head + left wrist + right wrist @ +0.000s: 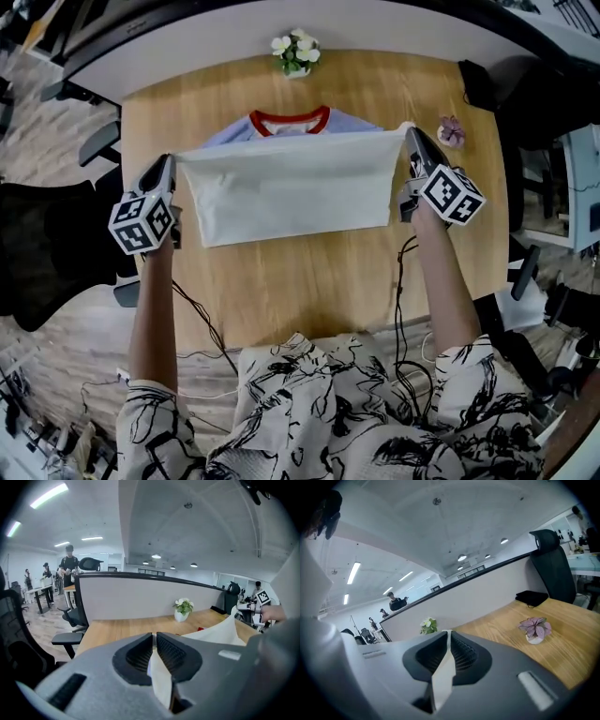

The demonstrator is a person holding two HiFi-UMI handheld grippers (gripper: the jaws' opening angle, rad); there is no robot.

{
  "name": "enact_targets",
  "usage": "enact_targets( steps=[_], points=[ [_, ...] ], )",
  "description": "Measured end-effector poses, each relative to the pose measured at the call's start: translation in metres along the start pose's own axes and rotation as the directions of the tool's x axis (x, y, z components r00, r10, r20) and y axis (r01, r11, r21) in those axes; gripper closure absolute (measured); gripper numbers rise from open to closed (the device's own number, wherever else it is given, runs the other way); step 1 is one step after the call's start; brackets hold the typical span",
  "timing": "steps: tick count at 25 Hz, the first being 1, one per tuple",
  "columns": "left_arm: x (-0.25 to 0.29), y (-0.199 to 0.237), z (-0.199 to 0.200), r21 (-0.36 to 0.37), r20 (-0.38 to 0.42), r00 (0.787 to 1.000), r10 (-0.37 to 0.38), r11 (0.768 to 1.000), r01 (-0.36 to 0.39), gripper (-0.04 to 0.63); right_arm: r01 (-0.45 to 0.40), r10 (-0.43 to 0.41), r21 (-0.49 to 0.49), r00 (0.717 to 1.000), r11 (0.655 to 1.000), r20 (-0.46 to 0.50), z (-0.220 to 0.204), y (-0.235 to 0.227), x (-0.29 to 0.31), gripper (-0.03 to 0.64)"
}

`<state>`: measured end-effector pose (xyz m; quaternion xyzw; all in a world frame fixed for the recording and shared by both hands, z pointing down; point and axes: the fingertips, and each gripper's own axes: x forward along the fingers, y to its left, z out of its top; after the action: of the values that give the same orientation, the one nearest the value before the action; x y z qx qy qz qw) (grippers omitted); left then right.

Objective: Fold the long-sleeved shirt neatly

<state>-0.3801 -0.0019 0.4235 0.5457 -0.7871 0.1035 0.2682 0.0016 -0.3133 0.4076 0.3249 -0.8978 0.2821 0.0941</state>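
Seen from above, a wooden desk point(309, 281) fills the centre. A long-sleeved shirt point(291, 187), pale with a red collar point(289, 122), lies toward the desk's 12 o'clock side. The left gripper point(170, 161) at 9 o'clock and the right gripper point(410, 133) at 3 o'clock each have their fingers clamped on a corner of the white fabric (each gripper view shows a thin fold pinched between them). They hold that edge stretched just below the collar. The step looks like folding the lower half up over the upper. Next, the edge likely needs laying level near the shoulders, corners even, before release. A potted white flower point(295, 52) sits at 12 o'clock.
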Motion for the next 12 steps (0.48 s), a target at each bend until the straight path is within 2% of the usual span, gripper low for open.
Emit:
enact_targets(
  steps=[5,12],
  points=[
    [0.047,0.015,-0.026,0.017,-0.075,0.997,0.008,1.000,-0.007,0.560,0.015,-0.014,0.013,0.998,1.000,-0.068,-0.029,-0.022,0.044,0.581],
    [0.104,0.032,-0.053,-0.021,-0.185,0.983,-0.005,1.000,0.001,0.558,0.066,-0.056,0.047,0.982,0.997,-0.179,-0.060,-0.054,0.094,0.581]
  ],
)
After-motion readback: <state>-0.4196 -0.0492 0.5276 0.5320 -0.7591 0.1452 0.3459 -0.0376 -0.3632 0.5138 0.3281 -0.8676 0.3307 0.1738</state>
